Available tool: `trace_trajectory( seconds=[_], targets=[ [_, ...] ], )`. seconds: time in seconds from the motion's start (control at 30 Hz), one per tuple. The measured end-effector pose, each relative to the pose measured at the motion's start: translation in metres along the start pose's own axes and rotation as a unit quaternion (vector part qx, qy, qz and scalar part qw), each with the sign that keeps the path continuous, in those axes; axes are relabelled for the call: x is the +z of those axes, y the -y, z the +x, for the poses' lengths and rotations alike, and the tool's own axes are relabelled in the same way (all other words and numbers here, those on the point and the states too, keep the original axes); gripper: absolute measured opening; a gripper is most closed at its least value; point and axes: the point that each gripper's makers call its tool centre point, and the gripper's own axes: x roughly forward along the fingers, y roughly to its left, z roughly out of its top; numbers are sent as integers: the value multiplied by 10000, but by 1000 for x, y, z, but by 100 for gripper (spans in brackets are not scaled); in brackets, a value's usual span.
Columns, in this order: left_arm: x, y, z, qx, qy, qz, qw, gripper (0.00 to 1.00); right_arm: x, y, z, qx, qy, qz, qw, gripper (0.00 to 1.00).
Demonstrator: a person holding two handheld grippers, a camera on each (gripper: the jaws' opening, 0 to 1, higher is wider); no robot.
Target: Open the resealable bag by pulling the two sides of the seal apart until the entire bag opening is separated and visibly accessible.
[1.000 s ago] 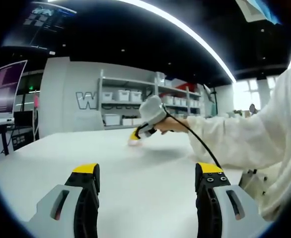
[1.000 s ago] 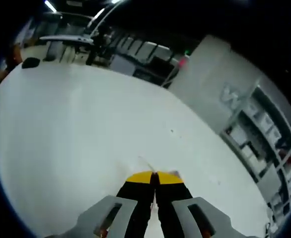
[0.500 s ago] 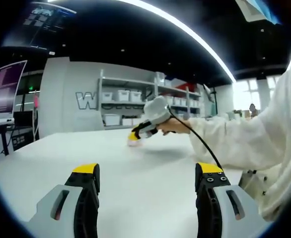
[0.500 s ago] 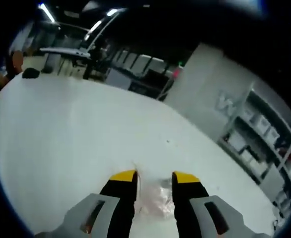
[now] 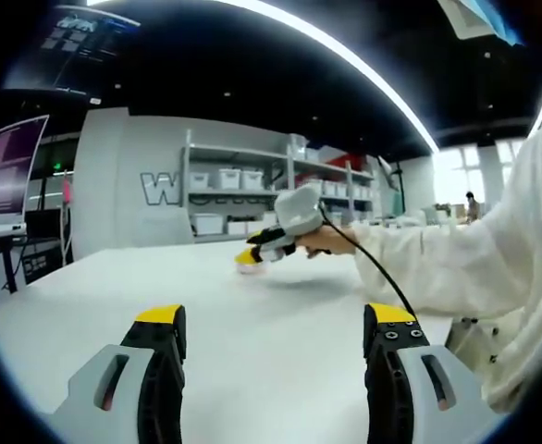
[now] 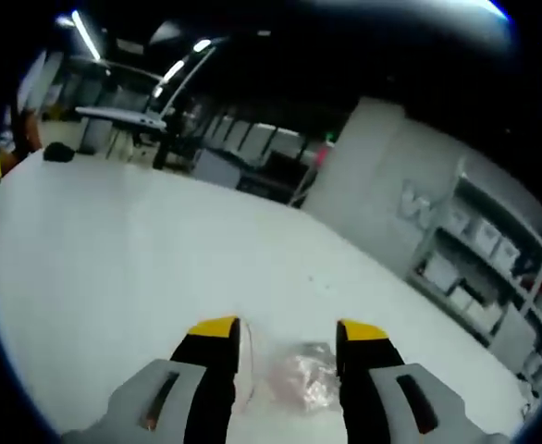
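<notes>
- Right gripper (image 6: 289, 326) sits at the bottom of the right gripper view with its yellow-tipped jaws spread wide and nothing pinched in them.
- Between those jaws, low in the frame, lies the resealable bag (image 6: 294, 379): a small clear crinkly pouch with a pinkish look, flat on the white table (image 6: 114, 250). Can't tell from here whether the seal is open, it's too blurry.
- The bag looks just clear of both jaw tips, lying in the gap rather than touching them, as far as I can make out.
- Left gripper (image 5: 276, 319) is at the bottom of the left gripper view, jaws also wide apart and empty, hovering over bare table (image 5: 160, 277).
- In that same view the right gripper (image 5: 251, 256) shows up in the middle of the frame, tips down near the tabletop, held by a hand (image 5: 322, 240) with a black cable (image 5: 373, 273) trailing off it.
- A white sleeve (image 5: 474, 268) fills the right side of the left gripper view.
- Background: shelving with white bins (image 5: 243, 190) behind the table centre, and a monitor (image 5: 12, 166) at the left edge.
</notes>
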Motion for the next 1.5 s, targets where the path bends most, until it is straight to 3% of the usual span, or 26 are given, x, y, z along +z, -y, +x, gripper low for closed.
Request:
trace_trajectory(
  seconds=[0.13, 0.27, 0.4, 0.5, 0.6, 0.73, 1.5],
  targets=[
    [-2, 1, 1, -7, -23, 3, 10000, 78, 8, -3, -2, 21, 275, 109, 9996, 59],
    [-1, 0, 1, 0, -13, 3, 10000, 78, 16, 1, -4, -48, 686, 410, 9968, 83],
    [-1, -1, 1, 37, -8, 1, 10000, 78, 15, 3, -5, -97, 668, 401, 9969, 86],
    [0, -2, 1, 49, 6, 1, 10000, 79, 14, 7, -5, -154, 700, 427, 9965, 94],
    [0, -2, 1, 43, 10, 7, 10000, 79, 12, 6, -6, -149, 673, 456, 9966, 91],
    [0, -2, 1, 54, 8, -5, 10000, 79, 13, 5, -6, -121, 716, 465, 9963, 100],
    [-1, -4, -1, 78, 26, -30, 10000, 79, 6, -1, -23, -26, 557, 421, 9976, 99]
  ],
)
